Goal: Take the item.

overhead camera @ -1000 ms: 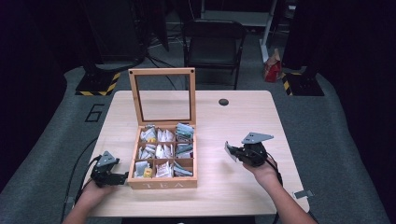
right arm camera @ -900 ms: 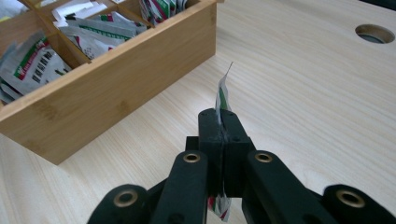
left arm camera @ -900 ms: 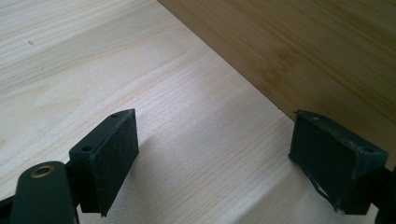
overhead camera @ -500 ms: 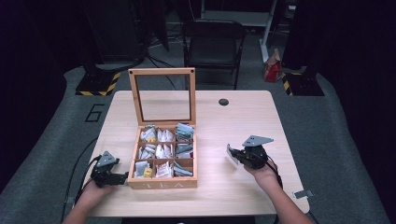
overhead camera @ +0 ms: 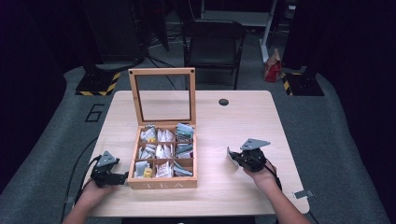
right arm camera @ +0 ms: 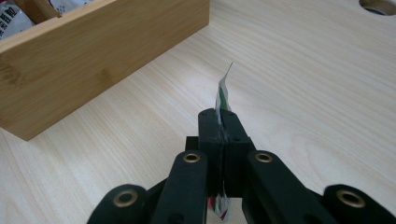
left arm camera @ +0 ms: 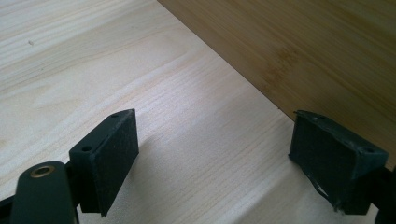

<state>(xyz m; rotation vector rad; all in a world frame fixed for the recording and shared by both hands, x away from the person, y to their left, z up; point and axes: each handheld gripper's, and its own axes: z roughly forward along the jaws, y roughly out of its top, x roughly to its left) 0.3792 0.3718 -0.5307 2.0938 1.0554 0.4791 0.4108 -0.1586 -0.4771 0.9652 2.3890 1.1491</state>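
Observation:
A wooden tea box (overhead camera: 161, 183) marked TEA stands open in the middle of the table, its glass lid (overhead camera: 162, 95) upright, its compartments packed with tea bags (overhead camera: 162, 150). My right gripper (overhead camera: 232, 157) hovers low to the right of the box, shut on a thin white, green and red tea bag (right arm camera: 223, 95) that pokes out edge-on beyond the jaws (overhead camera: 229, 154). The box's side wall (right arm camera: 93, 51) lies off to its left. My left gripper (overhead camera: 122, 177) rests on the table beside the box's front left corner, open, with bare wood between its pads (left arm camera: 114, 151).
The light wooden table (overhead camera: 233, 126) has a round cable hole (overhead camera: 223, 101) at the back. A black chair (overhead camera: 212, 44) stands behind the table. A small metal clip (overhead camera: 301, 193) lies near the front right corner.
My right gripper with the tea bag has sunk a little lower and nearer the table's front. The left gripper has stayed put.

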